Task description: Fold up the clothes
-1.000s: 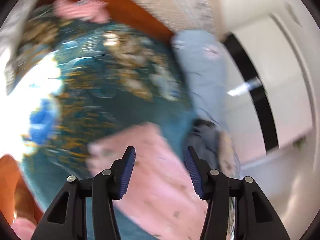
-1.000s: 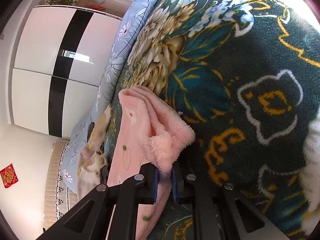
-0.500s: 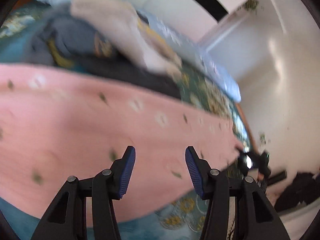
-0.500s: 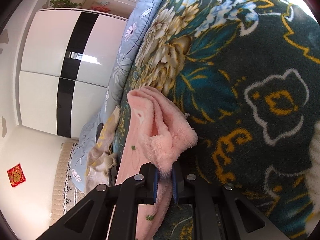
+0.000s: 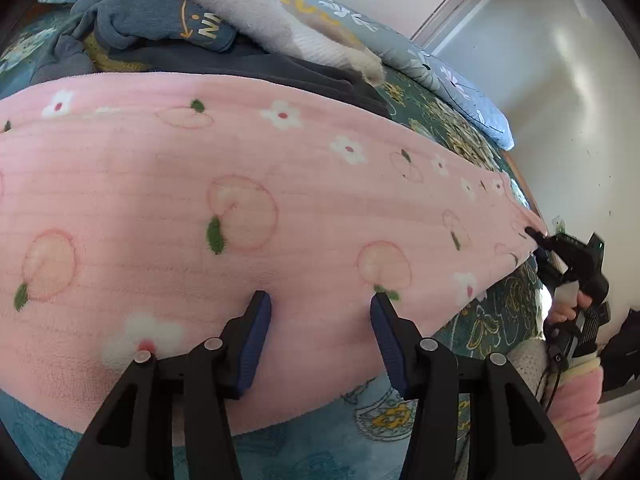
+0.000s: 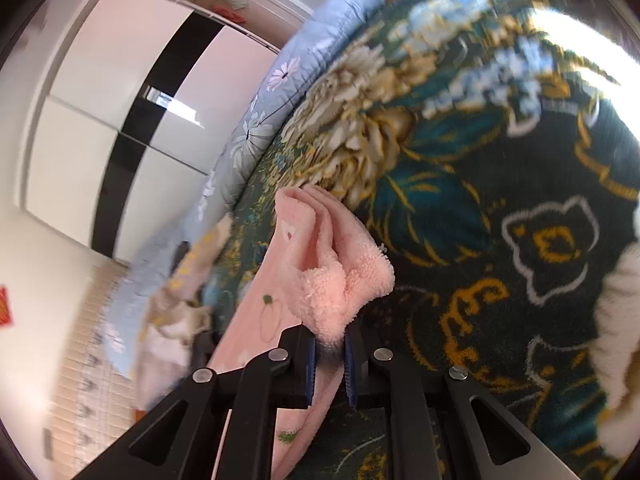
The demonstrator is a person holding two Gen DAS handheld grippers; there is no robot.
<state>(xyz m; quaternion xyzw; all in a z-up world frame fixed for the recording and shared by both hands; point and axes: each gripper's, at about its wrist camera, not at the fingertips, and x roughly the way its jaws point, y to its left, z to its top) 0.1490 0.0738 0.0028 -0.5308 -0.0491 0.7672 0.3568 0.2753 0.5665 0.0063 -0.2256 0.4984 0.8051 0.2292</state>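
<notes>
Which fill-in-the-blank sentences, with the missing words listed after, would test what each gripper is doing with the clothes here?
1. The right gripper is shut on a bunched end of the ____ fleece garment.
2. The left gripper hovers over that garment with its jaws ____.
3. The garment lies stretched across a dark green ____-patterned blanket.
4. Beyond the garment, a navy sweatshirt lies under a ____ fluffy garment.

Missing words: pink; open; floral; white
</notes>
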